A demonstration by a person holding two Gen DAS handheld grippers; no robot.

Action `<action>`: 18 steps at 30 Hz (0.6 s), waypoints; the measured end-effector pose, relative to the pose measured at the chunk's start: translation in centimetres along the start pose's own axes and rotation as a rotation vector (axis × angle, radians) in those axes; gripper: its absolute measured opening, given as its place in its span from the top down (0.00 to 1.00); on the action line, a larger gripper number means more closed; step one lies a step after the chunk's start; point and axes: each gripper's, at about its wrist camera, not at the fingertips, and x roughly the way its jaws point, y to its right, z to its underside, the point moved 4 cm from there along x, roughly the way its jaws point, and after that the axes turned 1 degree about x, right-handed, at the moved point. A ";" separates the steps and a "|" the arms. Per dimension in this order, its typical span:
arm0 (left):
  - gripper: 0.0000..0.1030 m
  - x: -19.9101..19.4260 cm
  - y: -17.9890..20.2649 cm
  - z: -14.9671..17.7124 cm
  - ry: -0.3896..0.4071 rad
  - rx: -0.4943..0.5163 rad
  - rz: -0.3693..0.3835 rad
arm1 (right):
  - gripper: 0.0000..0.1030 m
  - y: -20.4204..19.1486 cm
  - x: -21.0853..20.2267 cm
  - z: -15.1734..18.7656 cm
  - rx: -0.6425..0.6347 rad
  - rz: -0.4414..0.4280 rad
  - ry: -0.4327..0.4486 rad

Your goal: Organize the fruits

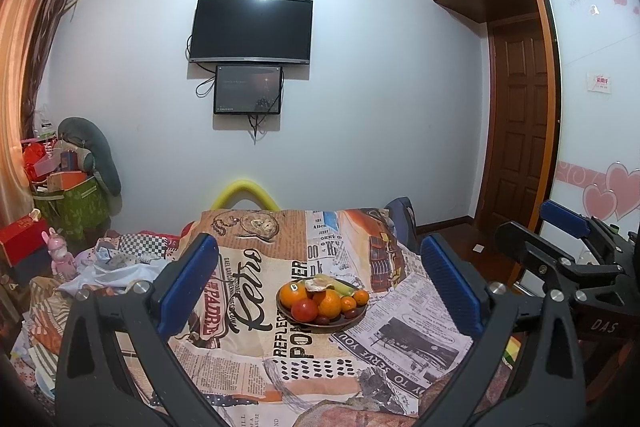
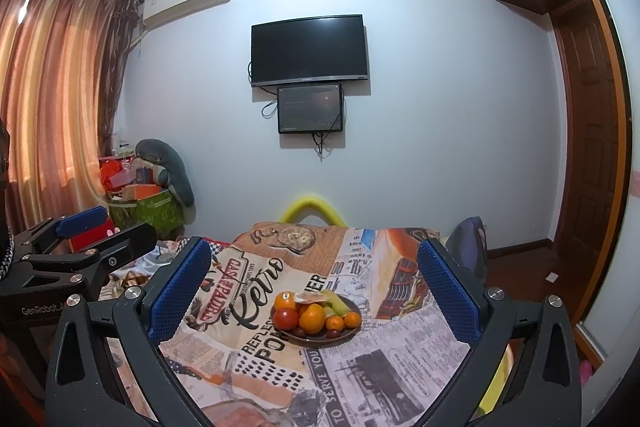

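A dark plate (image 1: 349, 321) (image 2: 354, 306) piled with fruit stands on a table under a newspaper-print cloth (image 1: 248, 315) (image 2: 400, 367). On it lie several oranges (image 1: 330, 303) (image 2: 312, 318), a red tomato (image 1: 304, 309) (image 2: 286, 319), small tangerines (image 1: 361, 297) (image 2: 335, 323), something green (image 1: 343, 287) (image 2: 336, 301) and dark small fruits. My left gripper (image 1: 320, 275) is open, held back from the plate with nothing between its blue pads. My right gripper (image 2: 316, 277) is likewise open and empty. Each gripper shows at the edge of the other's view.
A yellow chair back (image 1: 244, 193) (image 2: 312, 211) rises behind the table. A dark bag (image 1: 402, 223) (image 2: 468, 247) sits at the far right corner. Boxes, a green bin (image 1: 76, 207) and toys crowd the left; a wardrobe and door (image 1: 520, 131) stand right.
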 end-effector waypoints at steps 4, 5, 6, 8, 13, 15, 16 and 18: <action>0.00 0.2 -0.1 0.1 -0.006 -0.005 0.003 | 0.00 0.0 0.0 0.0 -0.001 0.002 -0.001; 0.00 0.3 -0.1 0.1 -0.006 -0.006 0.003 | 0.00 0.1 -0.1 0.0 -0.001 0.003 -0.001; 0.00 0.3 -0.1 0.1 -0.007 -0.007 0.003 | 0.00 0.1 -0.1 0.0 0.000 0.003 0.000; 0.00 0.3 -0.1 0.1 -0.007 -0.007 0.003 | 0.00 0.1 0.0 0.0 0.000 0.002 0.000; 0.00 0.3 -0.1 0.1 -0.007 -0.007 0.004 | 0.00 0.1 -0.1 -0.1 0.002 0.003 0.000; 0.00 0.3 -0.1 0.1 -0.008 -0.007 0.004 | 0.00 0.0 -0.1 0.0 0.002 0.004 0.000; 0.00 0.3 -0.1 0.1 -0.008 -0.007 0.005 | 0.00 0.0 -0.1 -0.1 0.000 0.004 0.000; 0.00 0.3 -0.1 0.2 -0.009 -0.008 0.008 | 0.00 0.0 -0.1 -0.1 0.001 0.004 0.001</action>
